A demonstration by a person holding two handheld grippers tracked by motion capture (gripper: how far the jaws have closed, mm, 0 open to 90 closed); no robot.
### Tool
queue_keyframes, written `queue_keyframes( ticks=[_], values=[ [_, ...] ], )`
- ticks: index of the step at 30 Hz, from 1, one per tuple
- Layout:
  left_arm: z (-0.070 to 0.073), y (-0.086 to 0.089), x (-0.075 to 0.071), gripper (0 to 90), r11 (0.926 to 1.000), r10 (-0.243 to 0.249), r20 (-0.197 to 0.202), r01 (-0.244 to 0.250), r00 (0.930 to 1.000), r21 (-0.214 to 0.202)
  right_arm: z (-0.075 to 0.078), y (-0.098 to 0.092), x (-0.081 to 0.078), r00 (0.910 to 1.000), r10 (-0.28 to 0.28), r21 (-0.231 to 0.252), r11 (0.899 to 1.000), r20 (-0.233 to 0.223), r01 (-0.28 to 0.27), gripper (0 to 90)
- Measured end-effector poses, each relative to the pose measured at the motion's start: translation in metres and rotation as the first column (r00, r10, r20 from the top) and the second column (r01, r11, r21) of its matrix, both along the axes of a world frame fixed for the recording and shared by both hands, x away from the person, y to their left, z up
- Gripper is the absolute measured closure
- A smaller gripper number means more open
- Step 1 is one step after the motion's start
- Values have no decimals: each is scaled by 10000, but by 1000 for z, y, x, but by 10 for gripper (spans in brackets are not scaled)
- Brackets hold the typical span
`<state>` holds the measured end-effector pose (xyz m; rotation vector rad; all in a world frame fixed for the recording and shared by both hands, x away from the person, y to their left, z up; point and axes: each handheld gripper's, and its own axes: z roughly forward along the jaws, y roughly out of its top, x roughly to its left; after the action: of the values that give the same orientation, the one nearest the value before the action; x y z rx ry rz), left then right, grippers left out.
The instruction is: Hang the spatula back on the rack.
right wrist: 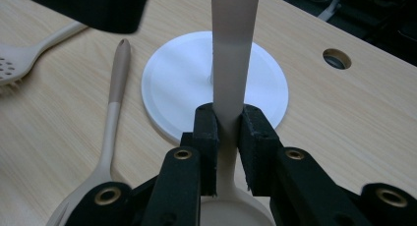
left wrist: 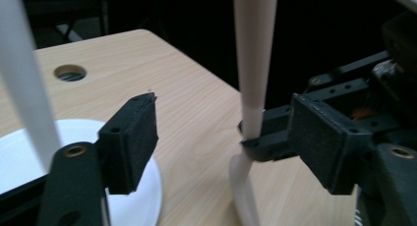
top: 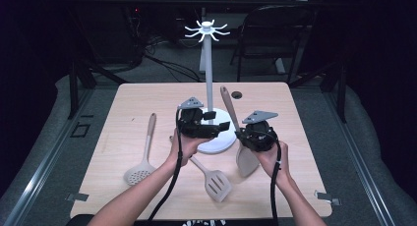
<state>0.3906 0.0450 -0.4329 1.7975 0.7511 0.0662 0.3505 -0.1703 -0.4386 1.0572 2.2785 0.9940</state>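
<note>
Spoon [right wrist: 235, 64] clamped in right tongs [right wrist: 228, 137]; left tongs [left wrist: 221, 137] agape.

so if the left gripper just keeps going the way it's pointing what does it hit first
Most likely the spoon handle that the right gripper holds upright: it stands ahead between the left gripper and its open fingers, slightly right of centre. Depth is unclear, so contact isn't certain.

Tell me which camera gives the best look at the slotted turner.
The high view: the slotted turner lies whole on the table between the forearms. The right gripper view catches its handle and part of the head.
</note>
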Motion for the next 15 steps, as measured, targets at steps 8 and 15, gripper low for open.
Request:
queue_keyframes(
  ticks=[8, 15],
  values=[
    [-3, -23, 5, 490, 9986, -455, -43, 454, 9990, -256, 1, -4, 0, 9998, -157, 156, 9998, 133, 155, 788],
    [-5, -31, 6, 710, 9969, -615, 110, 620, 9980, -475, 2, -3, -2, 9993, -171, 366, 9992, 325, 159, 788]
  ],
)
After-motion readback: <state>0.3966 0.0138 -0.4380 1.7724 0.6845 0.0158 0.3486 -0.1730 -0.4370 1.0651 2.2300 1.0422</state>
